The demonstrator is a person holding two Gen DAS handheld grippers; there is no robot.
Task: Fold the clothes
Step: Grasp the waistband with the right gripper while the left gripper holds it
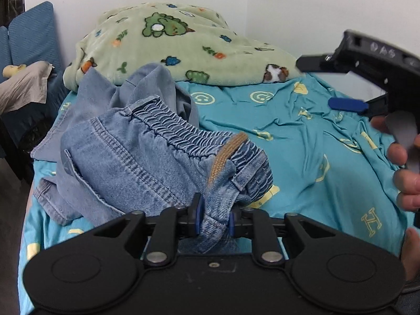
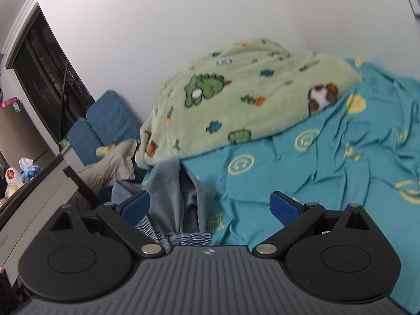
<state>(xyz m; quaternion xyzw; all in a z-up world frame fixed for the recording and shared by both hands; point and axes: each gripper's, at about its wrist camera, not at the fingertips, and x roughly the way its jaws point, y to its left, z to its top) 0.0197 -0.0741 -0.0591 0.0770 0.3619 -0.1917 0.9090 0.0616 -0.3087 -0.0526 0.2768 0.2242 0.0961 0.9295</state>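
One pair of denim shorts [image 1: 147,157] unfolded, bunched at bed's [image 1: 302,136] nine o'clock | left tongs [image 1: 214,219] clamped on waistband | right tongs [image 2: 208,207] apart, empty | folding barely begun.

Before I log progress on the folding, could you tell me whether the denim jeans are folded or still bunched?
Still bunched: the denim jeans lie crumpled on the bed sheet, waistband twisted, one edge pinched in the left gripper.

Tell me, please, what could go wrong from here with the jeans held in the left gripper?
The left gripper pinches only a small bunch of the jeans near the waistband, so it may slip. The grey-blue garment beneath could get dragged along. The right gripper is open, leaving the jeans unsupported.
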